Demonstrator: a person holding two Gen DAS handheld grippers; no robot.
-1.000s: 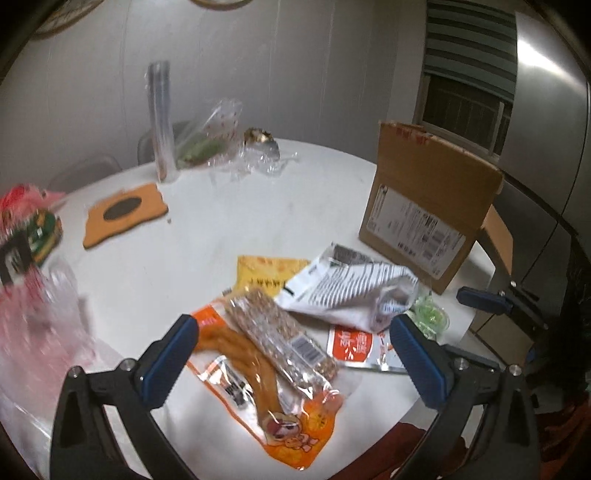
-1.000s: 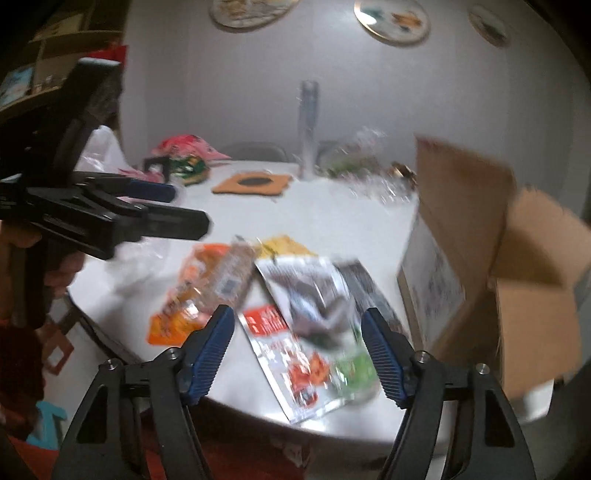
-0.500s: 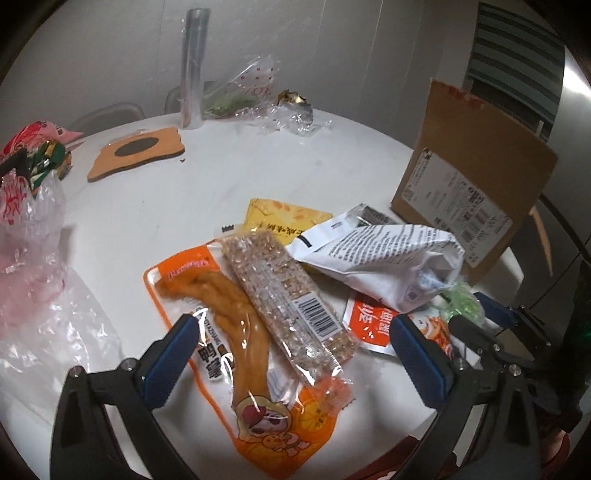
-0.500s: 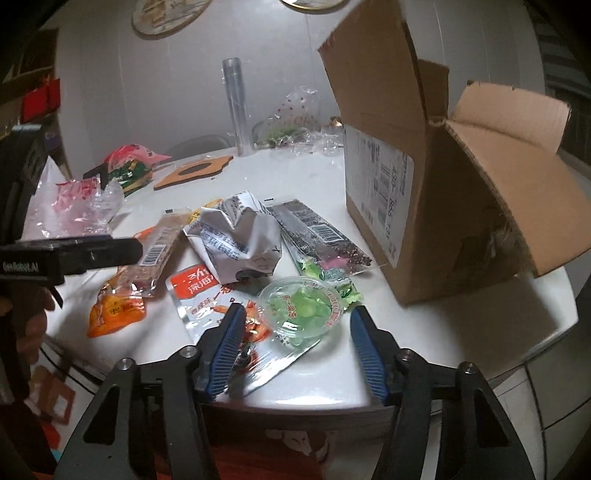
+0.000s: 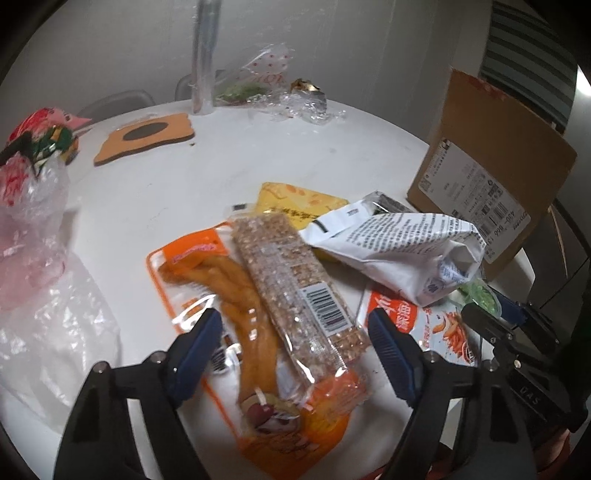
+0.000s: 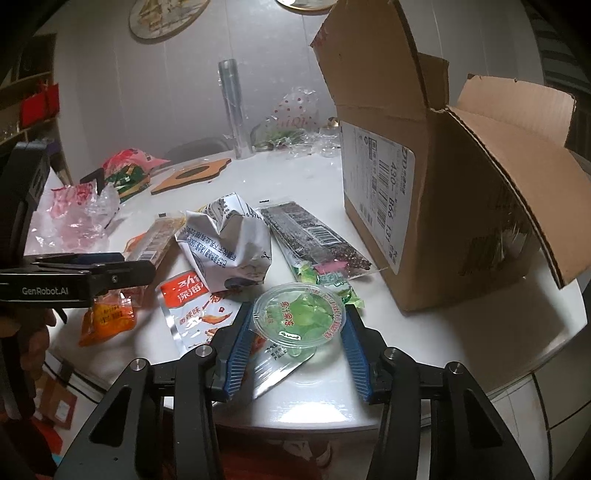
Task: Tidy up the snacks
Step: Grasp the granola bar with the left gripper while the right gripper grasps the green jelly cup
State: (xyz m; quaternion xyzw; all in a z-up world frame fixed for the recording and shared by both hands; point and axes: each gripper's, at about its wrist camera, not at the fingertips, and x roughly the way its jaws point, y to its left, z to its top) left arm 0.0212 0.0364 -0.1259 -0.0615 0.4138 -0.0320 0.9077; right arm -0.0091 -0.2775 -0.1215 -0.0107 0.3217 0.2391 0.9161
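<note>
Now lowered from half a second ago: right gripper [image 6: 297, 334] bracketing jelly cup [image 6: 299, 314], unclosed, at table [image 6: 461, 332] 6 o'clock; left gripper [image 5: 295, 347] agape over cereal bar [image 5: 295, 284]; cardboard box [image 6: 443, 206], 3 o'clock, awaiting both.

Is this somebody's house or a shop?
Most likely a home dining area. A round white table holds loose snack packets, a chair back shows behind it, and decorative plates hang on the wall. An opened cardboard box stands on the table.
</note>
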